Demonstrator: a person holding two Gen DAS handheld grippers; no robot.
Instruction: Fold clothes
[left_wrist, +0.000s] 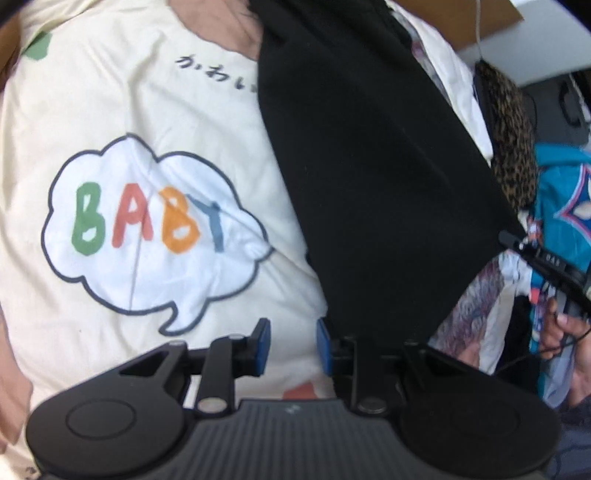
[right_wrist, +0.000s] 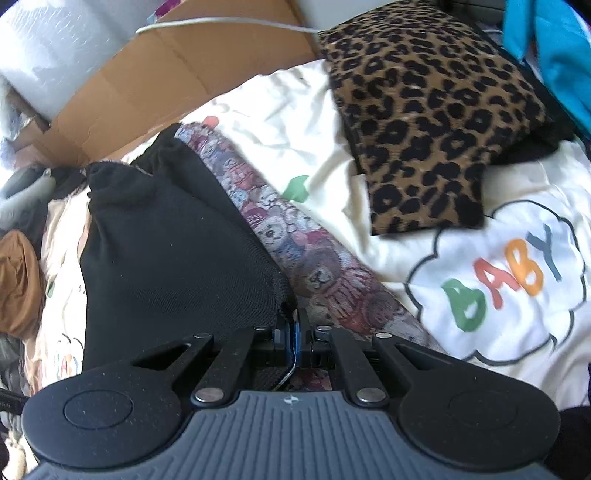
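Note:
A black garment (left_wrist: 369, 166) lies stretched over a cream bed cover (left_wrist: 129, 110) printed with "BABY". My left gripper (left_wrist: 291, 345) is open just left of the garment's lower edge, holding nothing. My right gripper (right_wrist: 291, 332) is shut on a corner of the black garment (right_wrist: 166, 251), which has a bear-print lining (right_wrist: 314, 273). The right gripper also shows in the left wrist view (left_wrist: 509, 240), at the garment's right corner.
A folded leopard-print garment (right_wrist: 424, 122) lies on the cream cover (right_wrist: 498, 295). A teal garment (left_wrist: 561, 206) lies at the right. A cardboard box (right_wrist: 166, 85) stands behind. A brown garment (right_wrist: 18, 280) lies at the left.

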